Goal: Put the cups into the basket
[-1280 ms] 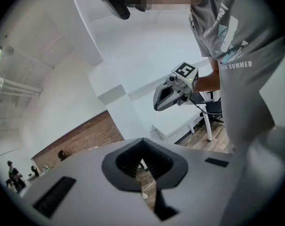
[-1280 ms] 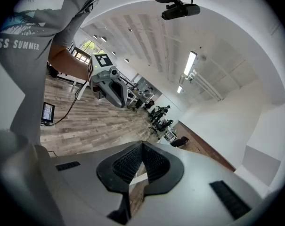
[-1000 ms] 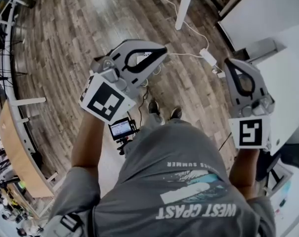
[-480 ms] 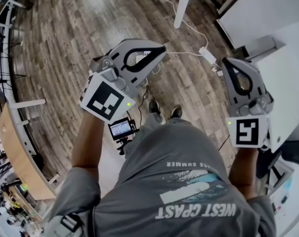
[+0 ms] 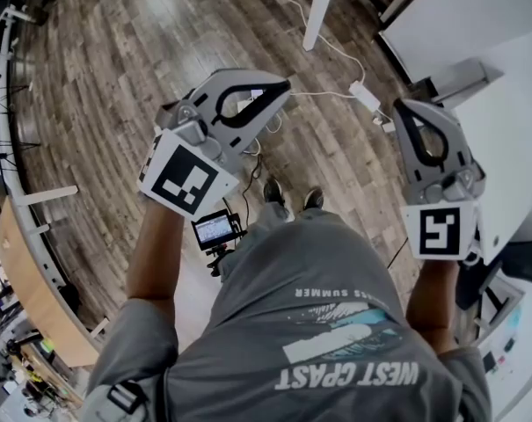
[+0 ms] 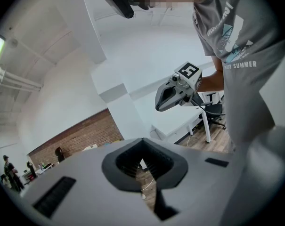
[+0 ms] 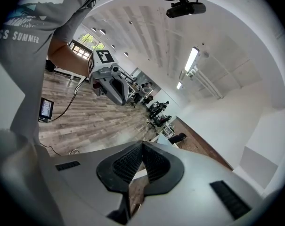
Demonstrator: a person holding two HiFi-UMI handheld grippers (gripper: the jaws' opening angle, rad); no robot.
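Over the wooden floor [image 5: 116, 77], the left gripper [image 5: 281, 89] at 11 o'clock and the right gripper [image 5: 405, 111] at 2 o'clock were both clenched empty, with cups and basket outside every view, so their bearing couldn't be judged.

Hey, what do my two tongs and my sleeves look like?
The left tongs and right tongs are light grey shells with black ribbed pads; each carries a white cube with black square markers. Short sleeves, grey printed T-shirt.
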